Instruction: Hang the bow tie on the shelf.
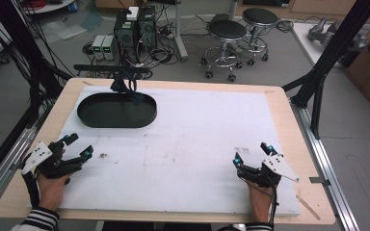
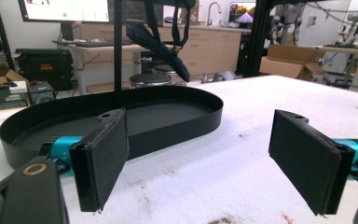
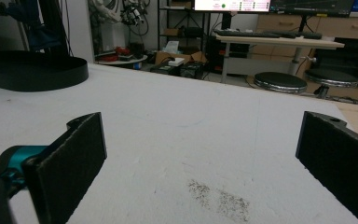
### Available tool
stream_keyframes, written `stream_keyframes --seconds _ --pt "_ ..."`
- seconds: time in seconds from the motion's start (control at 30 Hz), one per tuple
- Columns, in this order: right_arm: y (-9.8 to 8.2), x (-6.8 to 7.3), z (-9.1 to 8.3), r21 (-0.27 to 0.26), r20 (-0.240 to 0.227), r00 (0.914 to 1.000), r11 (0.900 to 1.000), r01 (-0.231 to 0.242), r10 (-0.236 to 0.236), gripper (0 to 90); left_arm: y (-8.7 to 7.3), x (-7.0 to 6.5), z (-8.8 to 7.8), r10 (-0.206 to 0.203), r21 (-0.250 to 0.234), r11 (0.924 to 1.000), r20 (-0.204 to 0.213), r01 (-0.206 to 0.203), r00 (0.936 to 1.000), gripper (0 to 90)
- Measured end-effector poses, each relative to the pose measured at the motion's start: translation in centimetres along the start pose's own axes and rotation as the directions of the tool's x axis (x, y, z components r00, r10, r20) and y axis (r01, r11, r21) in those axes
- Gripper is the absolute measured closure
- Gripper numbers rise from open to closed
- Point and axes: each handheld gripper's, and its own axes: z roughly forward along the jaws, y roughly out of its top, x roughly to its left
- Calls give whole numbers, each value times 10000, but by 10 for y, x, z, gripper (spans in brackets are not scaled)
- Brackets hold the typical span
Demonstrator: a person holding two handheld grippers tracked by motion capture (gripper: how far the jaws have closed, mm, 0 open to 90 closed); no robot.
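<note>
A black oval tray (image 1: 96, 120) lies on the white mat (image 1: 192, 139) at the back left; it looks empty inside. Above its far rim a dark blue cloth item (image 1: 125, 89) hangs from a black bar. My left gripper (image 1: 79, 147) rests open at the mat's left edge, pointing toward the tray (image 2: 168, 126), nothing between its jaws (image 2: 200, 154). The hanging cloth (image 2: 161, 44) shows beyond the tray. My right gripper (image 1: 251, 155) rests open near the front right, jaws wide over bare mat (image 3: 200, 158). The tray (image 3: 32, 70) sits far off at its left.
A wooden tabletop (image 1: 289, 115) frames the mat. Black frame posts (image 1: 332, 53) stand at the right, cables at the left. Stools (image 1: 226, 33) and computer towers (image 1: 135, 29) stand on the floor behind. A dirt smudge (image 3: 219, 198) marks the mat near the right gripper.
</note>
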Motion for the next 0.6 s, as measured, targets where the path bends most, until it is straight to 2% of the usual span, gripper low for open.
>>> stream_keyframes --seconds 0.03,0.07,0.17,0.27,0.47,0.6 --pt "0 0 0 -3 12 10000 10000 18 -18 6 0 0 0 49 9 10000 66 -49 10000 199" --pt "0 0 0 -53 17 10000 10000 8 -8 6 0 -2 0 307 49 9995 156 -308 9994 198" --pt "-1 1 -1 -133 52 10000 9999 -43 43 6 0 -4 1 483 94 9988 112 -484 9988 197" --pt "-1 1 -2 -152 45 10000 9999 -18 19 6 -1 -3 1 310 45 9995 56 -311 9995 193" --pt "-1 0 -2 -230 87 9999 9997 56 -54 6 -1 -3 0 386 71 9992 81 -387 9992 193" --pt "-1 -1 -3 -263 60 9999 9995 -148 150 6 -1 -3 0 324 16 9995 48 -324 9995 194"
